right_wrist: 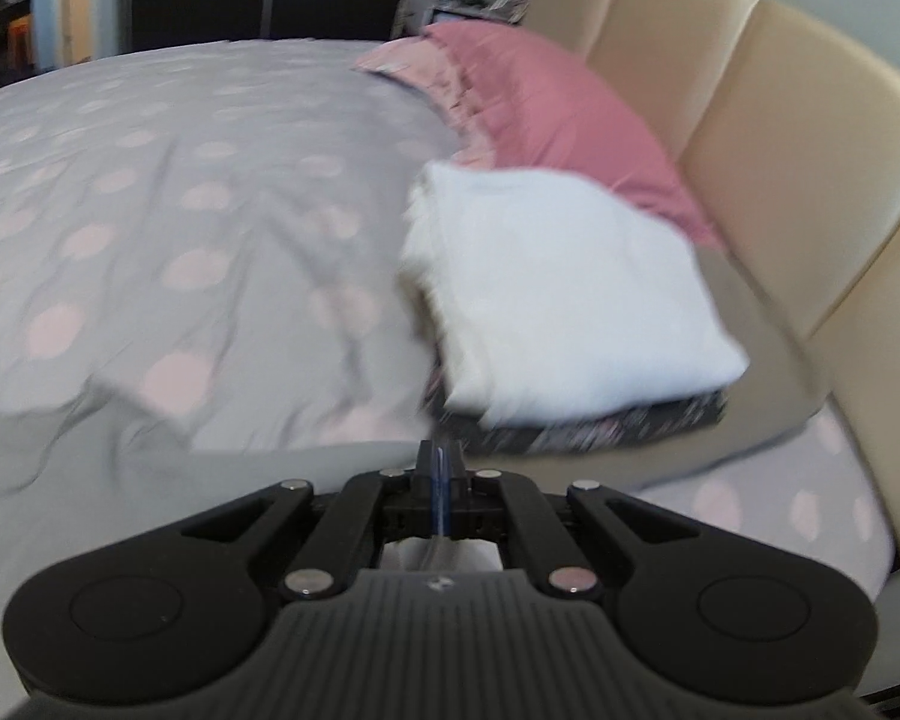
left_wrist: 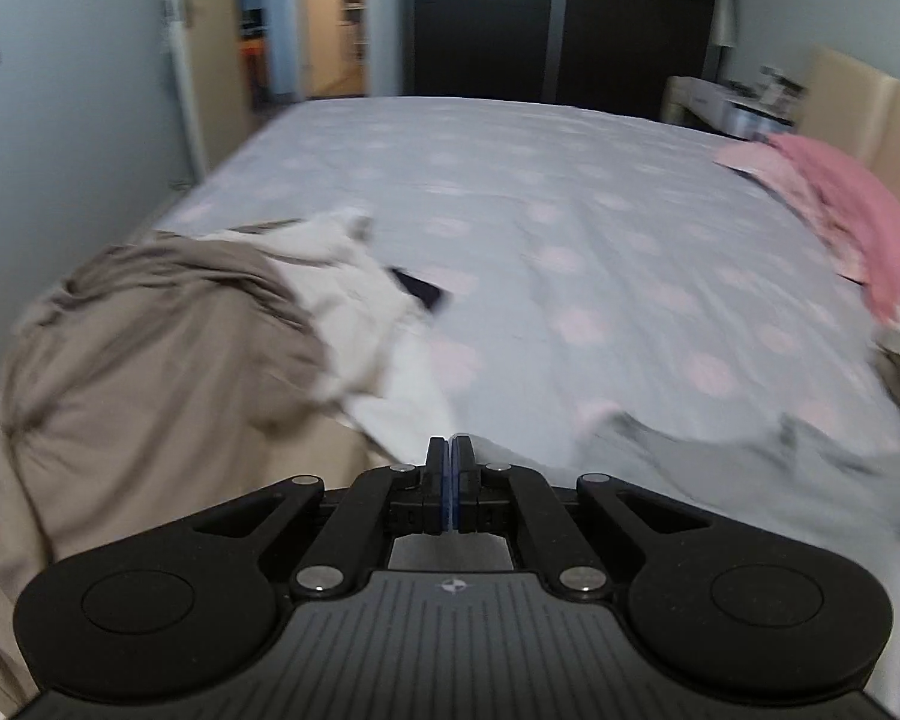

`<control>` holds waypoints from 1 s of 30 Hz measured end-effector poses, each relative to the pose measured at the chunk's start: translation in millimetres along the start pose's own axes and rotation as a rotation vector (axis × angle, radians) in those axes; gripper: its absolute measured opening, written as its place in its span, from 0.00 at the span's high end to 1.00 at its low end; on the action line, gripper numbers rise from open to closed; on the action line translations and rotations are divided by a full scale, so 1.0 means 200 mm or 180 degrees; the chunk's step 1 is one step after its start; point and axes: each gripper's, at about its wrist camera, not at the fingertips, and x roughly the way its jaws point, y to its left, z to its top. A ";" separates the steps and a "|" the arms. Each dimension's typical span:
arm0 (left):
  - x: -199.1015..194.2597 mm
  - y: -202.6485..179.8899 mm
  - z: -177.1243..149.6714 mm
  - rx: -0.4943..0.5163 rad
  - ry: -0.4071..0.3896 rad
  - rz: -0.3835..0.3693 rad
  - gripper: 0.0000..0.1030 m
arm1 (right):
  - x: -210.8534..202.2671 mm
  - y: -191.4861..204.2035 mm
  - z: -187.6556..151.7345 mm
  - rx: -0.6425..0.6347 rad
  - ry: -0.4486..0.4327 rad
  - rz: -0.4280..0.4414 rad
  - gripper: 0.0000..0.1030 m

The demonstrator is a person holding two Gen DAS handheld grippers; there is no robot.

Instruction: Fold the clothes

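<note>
You are lifting the pale grey cloth garment with both hand-held grippers, left and right, pressed together; it is unclear whether they pinch its edge, so keep them level over the dotted bed.

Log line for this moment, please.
left gripper: shut | right gripper: shut | grey garment: spread below both | folded white stack: by headboard

We recorded a grey bedspread patterned with pale pink dots, a taupe garment beside a white one, a plain grey garment, a pink pillow, a white folded cloth over dark speckled fabric, a beige headboard and black grippers.
</note>
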 end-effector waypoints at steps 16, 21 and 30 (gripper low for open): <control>0.44 0.24 0.00 -0.0087 0.0201 0.0498 0.84 | 0.58 -0.03 0.01 -0.0006 0.0500 -0.0545 1.00; 0.36 0.14 0.02 0.0004 -0.0179 0.0481 0.58 | 0.54 0.05 -0.13 0.0169 0.0600 -0.0167 0.98; 0.19 -0.02 -0.07 0.0138 -0.0130 -0.0042 0.57 | 0.39 0.19 -0.31 0.0164 0.0705 0.0470 0.95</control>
